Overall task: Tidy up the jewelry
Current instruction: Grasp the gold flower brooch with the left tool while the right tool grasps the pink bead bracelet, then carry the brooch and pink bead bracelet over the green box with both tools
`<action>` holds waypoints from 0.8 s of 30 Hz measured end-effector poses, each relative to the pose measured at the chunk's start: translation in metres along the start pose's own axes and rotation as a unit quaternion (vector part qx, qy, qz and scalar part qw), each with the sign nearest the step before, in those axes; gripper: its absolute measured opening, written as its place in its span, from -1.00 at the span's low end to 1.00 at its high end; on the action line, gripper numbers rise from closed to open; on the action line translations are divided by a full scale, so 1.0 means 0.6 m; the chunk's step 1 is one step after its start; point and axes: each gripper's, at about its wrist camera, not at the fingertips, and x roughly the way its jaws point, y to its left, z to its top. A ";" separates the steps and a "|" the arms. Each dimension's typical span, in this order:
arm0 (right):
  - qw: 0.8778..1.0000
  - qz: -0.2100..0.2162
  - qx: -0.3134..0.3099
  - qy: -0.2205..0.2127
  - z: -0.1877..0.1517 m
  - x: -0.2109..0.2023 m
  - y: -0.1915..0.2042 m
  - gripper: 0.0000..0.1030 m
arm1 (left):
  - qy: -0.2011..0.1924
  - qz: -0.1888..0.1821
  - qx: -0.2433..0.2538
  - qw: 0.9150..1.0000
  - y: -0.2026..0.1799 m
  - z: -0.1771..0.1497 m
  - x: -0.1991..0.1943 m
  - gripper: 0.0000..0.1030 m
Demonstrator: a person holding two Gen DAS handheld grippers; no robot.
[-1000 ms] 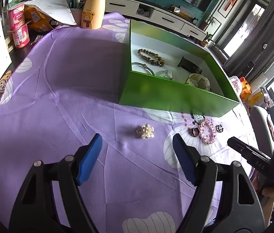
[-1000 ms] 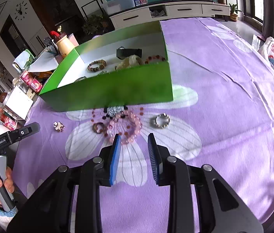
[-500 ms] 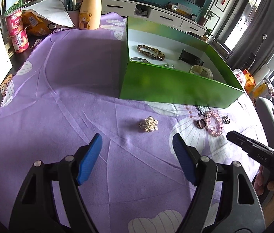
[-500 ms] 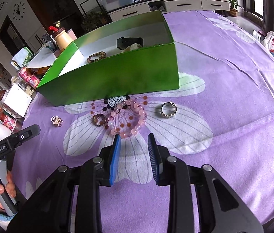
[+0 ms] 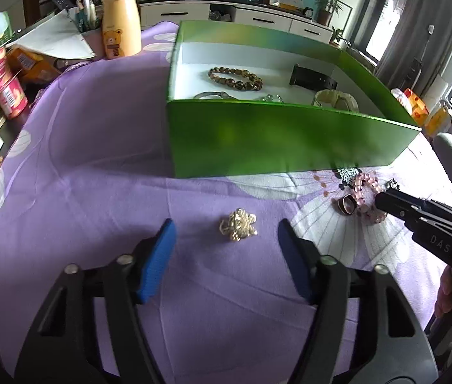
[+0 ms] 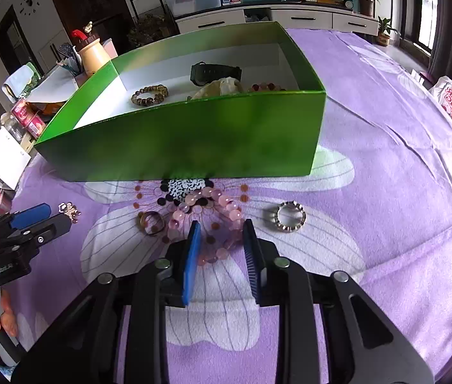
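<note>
Both tools have just been closing: left tool (image 5: 226, 240) half-open around the brooch (image 5: 238, 229), right tool (image 6: 221, 235) narrow over the pink bracelet (image 6: 208, 220).

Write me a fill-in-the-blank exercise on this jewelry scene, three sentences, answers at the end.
1. The box holding the sorted jewelry is ____ in colour.
2. The pink bead bracelet lies on the ____ tablecloth, outside the box.
3. The gold brooch lies ahead of the ____ hand-held gripper, between its open fingers.

Answers: green; purple; left

right gripper (image 6: 221, 240): closing, straddling pink bead bracelet (image 6: 208, 220) | green box (image 6: 194, 140) beyond
</note>
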 end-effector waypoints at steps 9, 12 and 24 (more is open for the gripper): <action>1.000 -0.015 -0.011 -0.012 -0.002 0.001 -0.002 -0.87 | -0.017 0.019 0.047 0.999 -0.023 -0.001 0.009 -0.54; 1.000 -0.004 -0.009 -0.028 -0.001 -0.013 0.002 -0.87 | -0.019 0.007 0.035 0.999 -0.016 0.000 0.003 -0.62; 0.995 0.035 -0.020 -0.093 0.014 -0.115 0.026 -0.87 | -0.039 -0.043 -0.013 0.998 0.000 0.003 -0.050 -0.62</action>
